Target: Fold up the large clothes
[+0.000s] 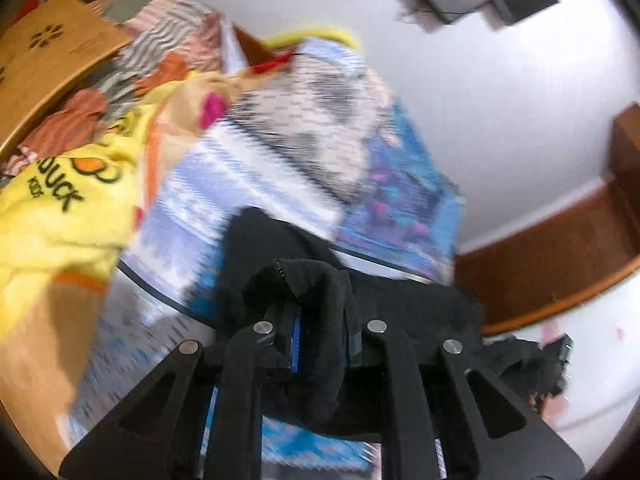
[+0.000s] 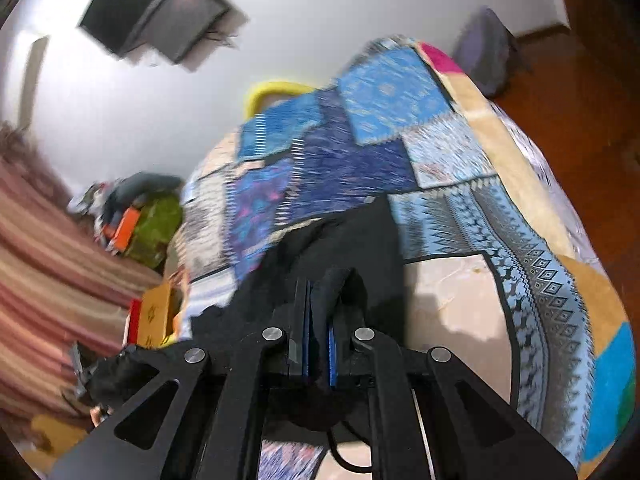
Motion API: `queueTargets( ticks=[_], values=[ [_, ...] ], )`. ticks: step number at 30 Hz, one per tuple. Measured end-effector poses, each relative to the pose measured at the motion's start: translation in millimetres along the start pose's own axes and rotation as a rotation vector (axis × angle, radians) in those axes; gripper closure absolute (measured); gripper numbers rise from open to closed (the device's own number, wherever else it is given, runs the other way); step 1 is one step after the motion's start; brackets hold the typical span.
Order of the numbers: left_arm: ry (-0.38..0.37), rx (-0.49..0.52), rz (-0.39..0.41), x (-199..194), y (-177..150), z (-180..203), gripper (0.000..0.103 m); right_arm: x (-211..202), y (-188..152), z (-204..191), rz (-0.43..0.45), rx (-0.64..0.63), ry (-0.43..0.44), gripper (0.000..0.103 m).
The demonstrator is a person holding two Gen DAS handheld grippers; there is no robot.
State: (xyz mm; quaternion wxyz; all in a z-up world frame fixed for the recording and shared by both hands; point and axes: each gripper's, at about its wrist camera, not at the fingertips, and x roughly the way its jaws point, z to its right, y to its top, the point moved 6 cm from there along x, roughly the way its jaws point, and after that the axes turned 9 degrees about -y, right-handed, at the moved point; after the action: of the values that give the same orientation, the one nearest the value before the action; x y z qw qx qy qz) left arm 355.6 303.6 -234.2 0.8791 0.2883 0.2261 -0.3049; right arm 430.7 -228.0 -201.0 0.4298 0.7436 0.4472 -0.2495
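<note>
left gripper (image 1: 320,320): I've got it clamped on the black garment (image 1: 280,248)
right gripper (image 2: 320,320): pinching it too, over the quilt (image 2: 400,128)

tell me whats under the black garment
A blue patchwork quilt lies beneath the black garment, which both grippers pinch. What the quilt covers is hidden.

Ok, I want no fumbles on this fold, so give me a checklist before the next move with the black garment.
1. Left tool pinching the black garment: ok.
2. Right tool pinching it too: ok.
3. Fabric taut between both tools: cannot tell.
4. Patchwork bedspread bare where the fold lands: ok in the right view.
5. Yellow garment apart from the black one: ok.
6. Views sharp enough to judge edges: not ok, blurred.
</note>
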Motion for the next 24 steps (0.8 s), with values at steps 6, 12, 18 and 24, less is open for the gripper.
queueTargets(
  ticks=[6,12,18,24],
  values=[
    [0.161,0.051,-0.078,62,-7,-47,0.089,42,5,21,-0.040,0.045,-0.020,0.098],
    [0.155,0.034,-0.090,67,-9,-53,0.089,33,6,15,-0.046,-0.004,-0.054,0.097],
    [0.258,0.081,-0.142,48,-18,-39,0.084,11,2,3,-0.041,-0.066,-0.116,0.091],
    [0.333,0.168,-0.160,25,-26,-19,0.073,-31,-3,-15,0.062,-0.158,-0.187,0.042]
  ],
)
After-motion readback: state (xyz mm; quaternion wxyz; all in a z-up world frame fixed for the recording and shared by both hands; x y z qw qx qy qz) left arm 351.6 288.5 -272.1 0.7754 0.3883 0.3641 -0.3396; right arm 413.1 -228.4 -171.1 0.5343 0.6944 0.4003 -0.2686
